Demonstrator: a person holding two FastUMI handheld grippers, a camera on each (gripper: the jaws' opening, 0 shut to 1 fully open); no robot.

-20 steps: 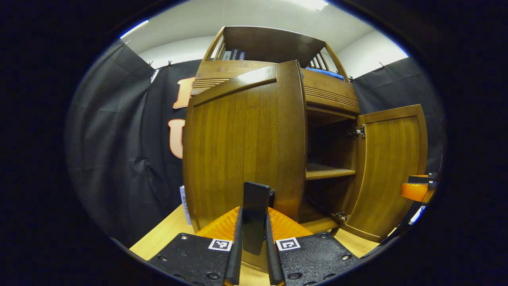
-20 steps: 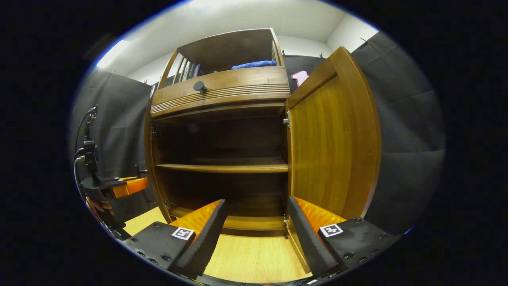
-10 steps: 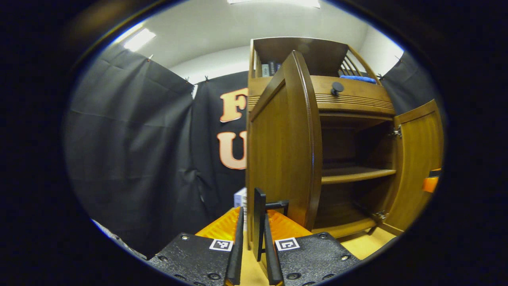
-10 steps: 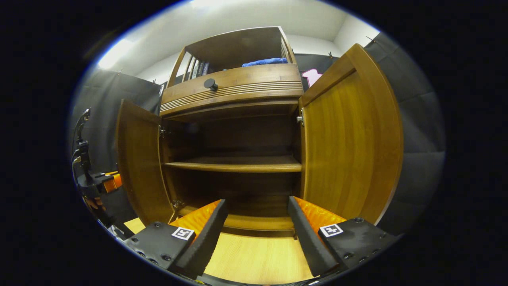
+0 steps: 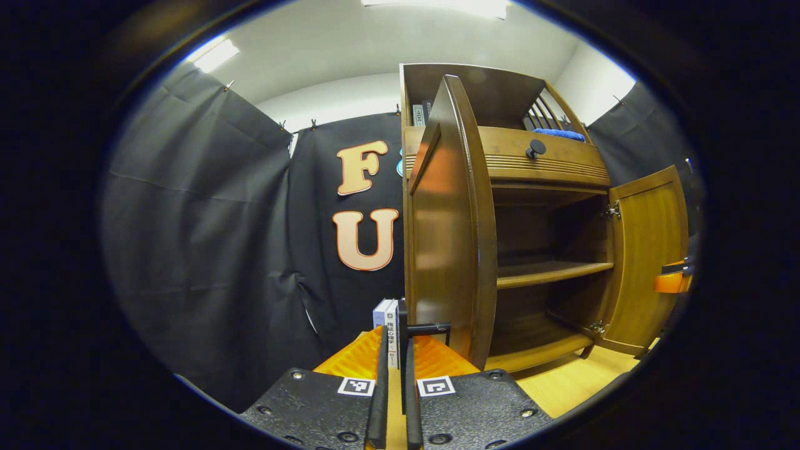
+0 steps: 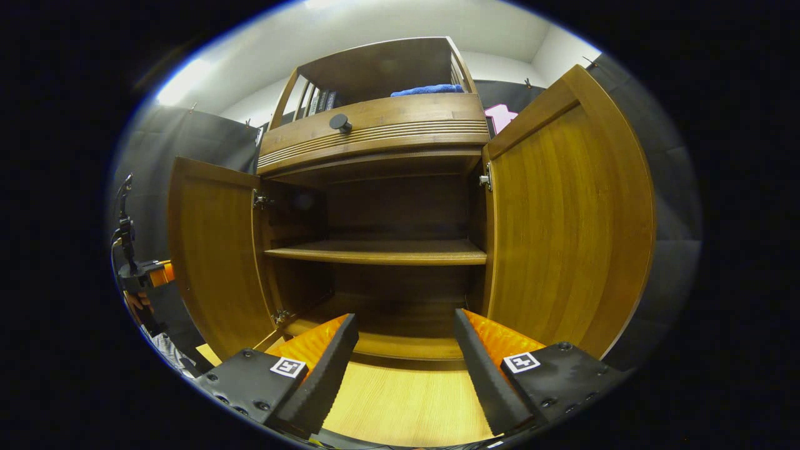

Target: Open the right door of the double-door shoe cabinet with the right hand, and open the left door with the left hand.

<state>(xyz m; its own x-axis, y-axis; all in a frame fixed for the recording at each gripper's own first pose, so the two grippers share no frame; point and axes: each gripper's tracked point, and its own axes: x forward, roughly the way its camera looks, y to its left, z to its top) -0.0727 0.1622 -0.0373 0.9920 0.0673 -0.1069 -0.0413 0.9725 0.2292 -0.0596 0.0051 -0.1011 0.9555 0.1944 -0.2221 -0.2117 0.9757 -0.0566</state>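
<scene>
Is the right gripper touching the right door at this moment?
Apart. The right gripper view shows the right gripper open, floor and cabinet interior between its fingers, with the right door swung wide beside it.

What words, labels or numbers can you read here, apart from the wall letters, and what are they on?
Book spines on the cabinet's top shelf: print too small to read.
Books standing beside the cabinet: spine print too blurred to read.
Markers at the bottom of both views: black-and-white square patterns, no words.
Cabinet wood: no text.
</scene>
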